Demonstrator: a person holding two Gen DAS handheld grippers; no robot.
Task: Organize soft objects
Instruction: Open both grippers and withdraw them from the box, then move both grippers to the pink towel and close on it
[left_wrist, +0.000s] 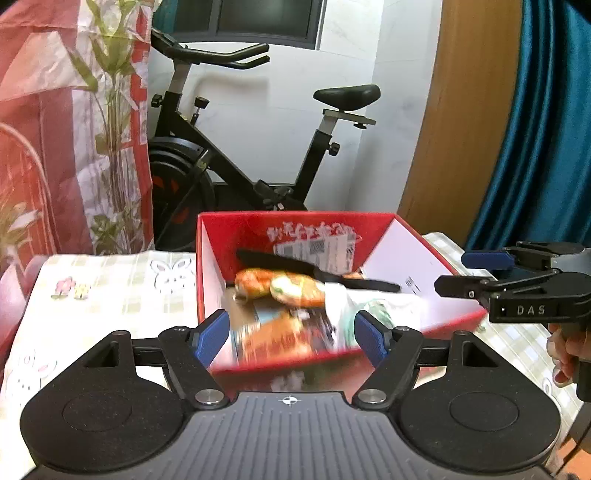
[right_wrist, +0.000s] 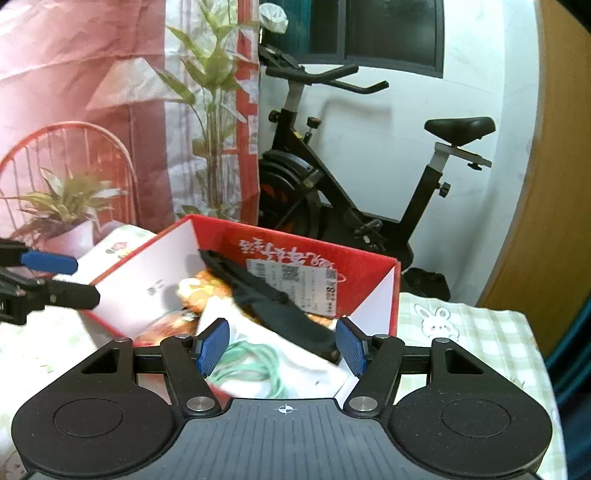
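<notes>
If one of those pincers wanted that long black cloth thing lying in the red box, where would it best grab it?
Probably the near end of the long black fabric strip, from above. It lies slanted on top of the orange snack packets and white bag in the red cardboard box, uncovered, right ahead of the open right gripper.
</notes>
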